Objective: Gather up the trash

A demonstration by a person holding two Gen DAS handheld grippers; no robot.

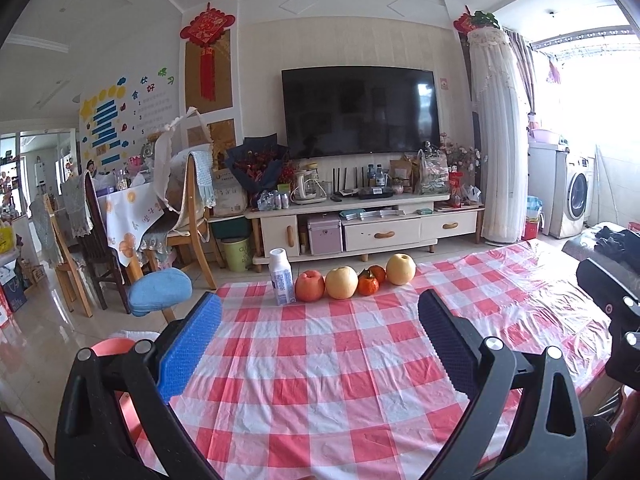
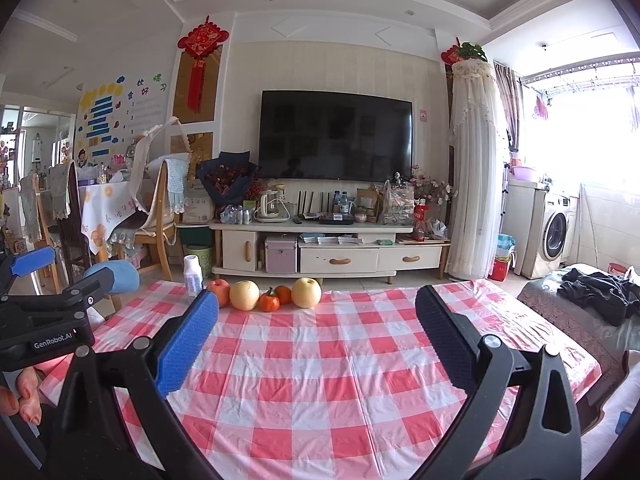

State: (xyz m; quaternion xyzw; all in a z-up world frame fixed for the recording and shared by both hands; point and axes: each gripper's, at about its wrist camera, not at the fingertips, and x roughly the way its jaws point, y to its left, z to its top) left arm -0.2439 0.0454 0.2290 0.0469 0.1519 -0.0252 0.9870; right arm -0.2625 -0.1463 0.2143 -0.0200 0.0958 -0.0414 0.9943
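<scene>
A white plastic bottle (image 1: 282, 277) stands upright at the far left edge of the red-and-white checked table (image 1: 320, 360); it also shows in the right wrist view (image 2: 193, 276). Beside it lies a row of fruit: a red apple (image 1: 309, 286), a yellow pear (image 1: 341, 282), two small oranges (image 1: 368, 283) and another pear (image 1: 401, 269). My left gripper (image 1: 320, 344) is open and empty above the near part of the table. My right gripper (image 2: 318, 340) is open and empty, to the right of the left one. The left gripper's body (image 2: 48, 320) shows at the right view's left edge.
A pink bin rim (image 1: 114, 348) sits below the table's left edge. A blue-cushioned stool (image 1: 160, 292) and wooden chairs (image 1: 188, 216) stand left. A TV cabinet (image 1: 360, 228) lies beyond the table. A couch with dark clothes (image 2: 600, 292) is at the right.
</scene>
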